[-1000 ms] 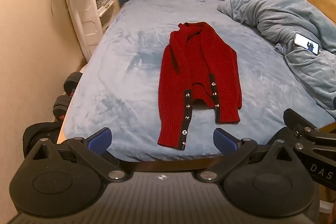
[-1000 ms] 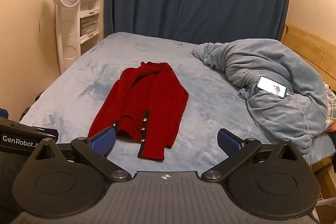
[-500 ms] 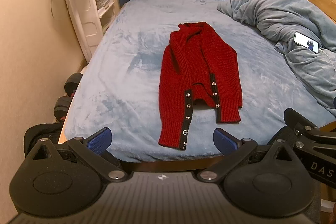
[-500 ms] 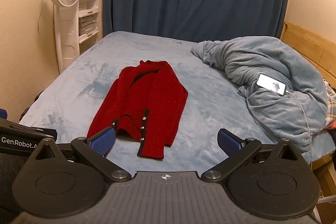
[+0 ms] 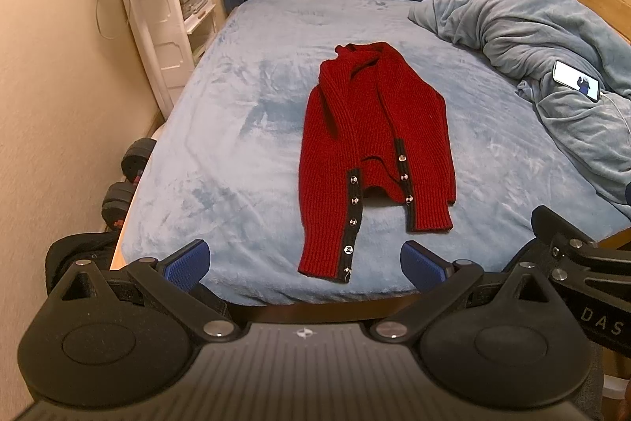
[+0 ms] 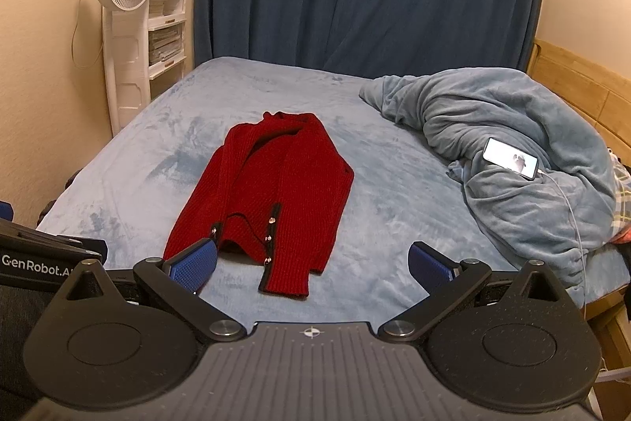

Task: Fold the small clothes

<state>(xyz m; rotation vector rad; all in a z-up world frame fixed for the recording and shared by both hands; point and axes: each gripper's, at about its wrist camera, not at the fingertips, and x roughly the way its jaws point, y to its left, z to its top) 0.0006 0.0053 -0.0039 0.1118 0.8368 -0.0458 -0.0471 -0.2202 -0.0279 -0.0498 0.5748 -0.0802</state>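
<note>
Left wrist view: red cardigan flat on bed, long axis running away from left gripper, hem nearest, dead ahead; jaws spread, empty | right wrist view: cardigan ahead-left of right gripper, jaws spread, empty; left gripper judged nearer the hem.

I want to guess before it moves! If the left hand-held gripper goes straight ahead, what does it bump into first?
Probably the red cardigan on the bed. The left hand-held gripper is open and points at its near cuff, though depth is hard to judge.
</note>
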